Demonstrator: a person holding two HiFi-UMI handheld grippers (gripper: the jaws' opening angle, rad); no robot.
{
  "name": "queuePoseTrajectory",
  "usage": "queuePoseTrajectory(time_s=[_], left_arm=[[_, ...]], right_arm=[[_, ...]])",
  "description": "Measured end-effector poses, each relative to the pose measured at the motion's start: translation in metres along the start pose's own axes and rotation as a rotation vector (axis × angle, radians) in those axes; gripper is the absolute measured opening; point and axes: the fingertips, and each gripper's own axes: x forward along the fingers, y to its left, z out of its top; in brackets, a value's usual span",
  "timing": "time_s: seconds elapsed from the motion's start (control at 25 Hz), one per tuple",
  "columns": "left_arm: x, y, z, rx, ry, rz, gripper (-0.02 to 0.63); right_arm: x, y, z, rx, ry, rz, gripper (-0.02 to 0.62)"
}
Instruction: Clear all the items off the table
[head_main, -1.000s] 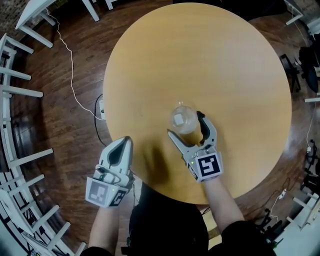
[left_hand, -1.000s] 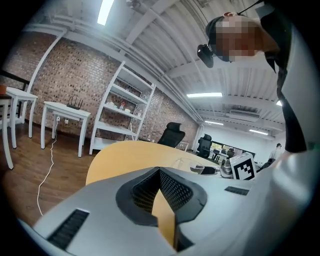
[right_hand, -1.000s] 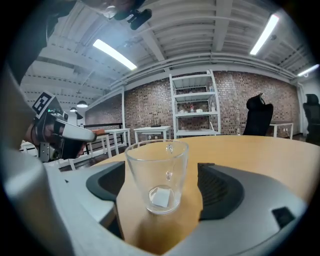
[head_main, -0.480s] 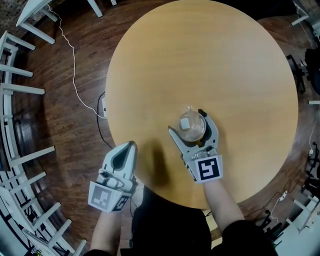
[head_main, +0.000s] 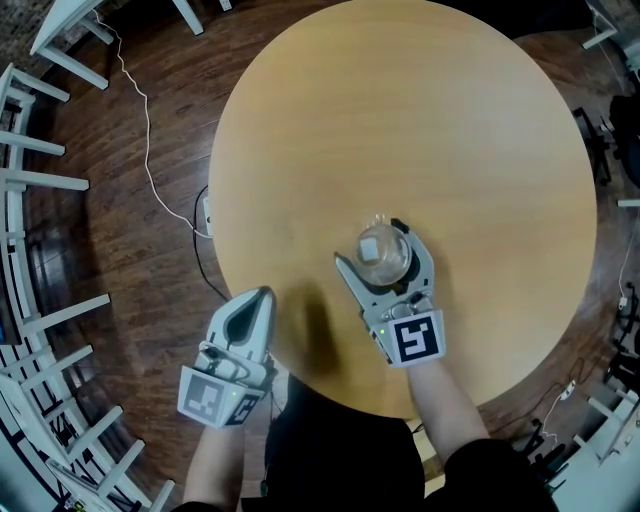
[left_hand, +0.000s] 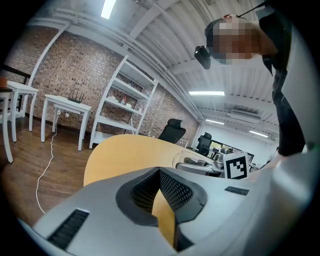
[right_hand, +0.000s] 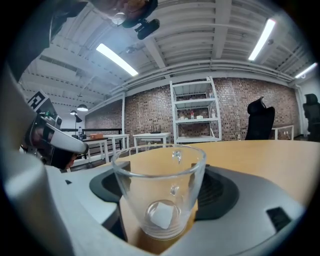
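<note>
The table (head_main: 420, 120) is round and wooden, bare except for one glass (head_main: 383, 255). Around it are a dark wood floor and white frames.

Head view: the glass stands on my half of the table, a little right of the middle. It is at 12 o'clock from my right tongs (head_main: 372, 248), directly ahead and already inside the fork of the two jaws. My left tongs (head_main: 262, 292) wait at about 8 o'clock from the glass, at the table edge and well apart from it. So the right hand is clearly the nearer one.

Left gripper view: the jaws of the left tongs are together at the tips and hold nothing. I see only table between them. The glass and the right tongs are far to 3 o'clock.

Right gripper view: the glass is upright, mouth at 12 o'clock, so its long axis stands across the line of my jaws. A small white piece (right_hand: 161, 216) lies on its bottom; what it is, I cannot tell. The jaws have just been closing and are still wide, one pad on each side of the glass. I judge they do not press it yet. The next move needs only more closing, then a lift.
</note>
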Motion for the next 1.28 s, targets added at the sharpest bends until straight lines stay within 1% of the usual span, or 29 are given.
queuePoseTrajectory(time_s=[0.16, 0.32, 0.44, 0.56, 0.64, 0.8, 0.88, 1.0, 1.16, 1.28], left_arm=[[0.001, -0.001, 0.0, 0.007, 0.0, -0.012, 0.002], [0.0, -0.002, 0.006, 0.014, -0.005, -0.04, 0.002], [-0.002, -0.015, 0.02, 0.027, -0.021, -0.085, 0.002], [0.002, -0.033, 0.039, 0.047, -0.041, -0.15, 0.002], [0.006, -0.047, 0.053, 0.064, -0.056, -0.201, 0.002], [0.007, -0.079, 0.084, 0.093, -0.09, -0.294, 0.002], [0.012, -0.098, 0.101, 0.107, -0.114, -0.351, 0.002], [0.024, -0.133, 0.125, 0.129, -0.144, -0.462, 0.002], [0.034, -0.182, 0.139, 0.114, -0.149, -0.603, 0.002], [0.045, -0.235, 0.136, 0.09, -0.138, -0.728, 0.002]], right_arm=[[-0.005, -0.003, 0.008, 0.021, -0.031, 0.001, 0.405], [-0.013, 0.001, 0.029, 0.022, -0.075, 0.003, 0.405], [-0.03, 0.006, 0.054, 0.004, -0.112, -0.012, 0.405], [-0.053, -0.001, 0.084, 0.012, -0.163, -0.053, 0.405], [-0.071, -0.007, 0.105, 0.034, -0.2, -0.093, 0.405], [-0.114, -0.012, 0.139, 0.034, -0.251, -0.176, 0.405], [-0.138, -0.015, 0.155, 0.016, -0.277, -0.226, 0.405], [-0.18, -0.02, 0.174, -0.038, -0.315, -0.327, 0.405], [-0.239, -0.026, 0.183, -0.065, -0.334, -0.463, 0.405], [-0.292, -0.039, 0.182, -0.068, -0.344, -0.583, 0.405]])
